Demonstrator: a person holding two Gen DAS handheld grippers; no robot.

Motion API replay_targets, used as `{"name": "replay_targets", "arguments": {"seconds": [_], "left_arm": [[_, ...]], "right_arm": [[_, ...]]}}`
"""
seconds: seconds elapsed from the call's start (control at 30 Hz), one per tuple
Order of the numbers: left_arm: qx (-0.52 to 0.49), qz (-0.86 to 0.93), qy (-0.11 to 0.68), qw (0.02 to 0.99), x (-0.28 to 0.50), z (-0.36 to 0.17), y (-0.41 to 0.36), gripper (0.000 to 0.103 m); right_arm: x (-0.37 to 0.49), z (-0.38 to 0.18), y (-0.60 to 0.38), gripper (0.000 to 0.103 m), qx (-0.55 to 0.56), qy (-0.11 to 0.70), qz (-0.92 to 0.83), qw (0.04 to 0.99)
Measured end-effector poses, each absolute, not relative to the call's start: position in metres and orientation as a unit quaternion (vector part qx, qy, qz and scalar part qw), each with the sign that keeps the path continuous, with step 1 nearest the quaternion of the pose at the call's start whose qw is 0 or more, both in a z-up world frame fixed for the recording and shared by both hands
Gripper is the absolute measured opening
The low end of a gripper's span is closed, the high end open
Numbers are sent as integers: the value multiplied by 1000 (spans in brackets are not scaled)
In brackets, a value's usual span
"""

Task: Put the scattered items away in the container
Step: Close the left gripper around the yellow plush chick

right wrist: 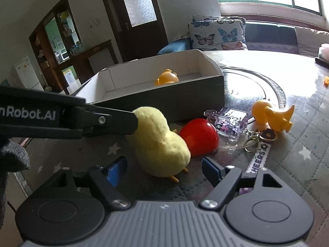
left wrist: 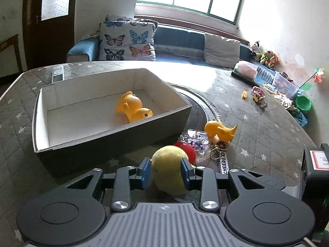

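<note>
While the left gripper (left wrist: 165, 171) clamps the plush chick (left wrist: 168, 169) on the table (left wrist: 257, 127) just in front of the box (left wrist: 115, 131), the right gripper (right wrist: 164, 169) hovers open beside it; one orange toy (left wrist: 133, 108) lies inside the box.

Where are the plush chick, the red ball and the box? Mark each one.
plush chick (right wrist: 158, 142), right wrist view, on its fuzzy body.
red ball (right wrist: 200, 136), right wrist view, on its glossy front.
box (left wrist: 98, 138), left wrist view, on its dark near wall.
</note>
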State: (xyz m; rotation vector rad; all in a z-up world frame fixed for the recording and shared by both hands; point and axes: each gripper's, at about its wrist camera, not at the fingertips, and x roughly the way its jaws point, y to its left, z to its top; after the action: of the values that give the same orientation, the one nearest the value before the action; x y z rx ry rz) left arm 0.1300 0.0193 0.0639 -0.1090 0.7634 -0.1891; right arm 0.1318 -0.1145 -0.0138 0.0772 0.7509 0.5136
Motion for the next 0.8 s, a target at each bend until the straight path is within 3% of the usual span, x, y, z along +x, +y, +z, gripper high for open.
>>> {"name": "replay_targets", "arguments": {"seconds": [0.27,0.8], "left_arm": [[-82,-105,384,913,146,54,23,38],[-78,-122,395,907,158,47,24,43]], "right_arm": [[142,-17,-113,63,50,366,256,893],[148,-20,-110,59,51,367,258,892]]}}
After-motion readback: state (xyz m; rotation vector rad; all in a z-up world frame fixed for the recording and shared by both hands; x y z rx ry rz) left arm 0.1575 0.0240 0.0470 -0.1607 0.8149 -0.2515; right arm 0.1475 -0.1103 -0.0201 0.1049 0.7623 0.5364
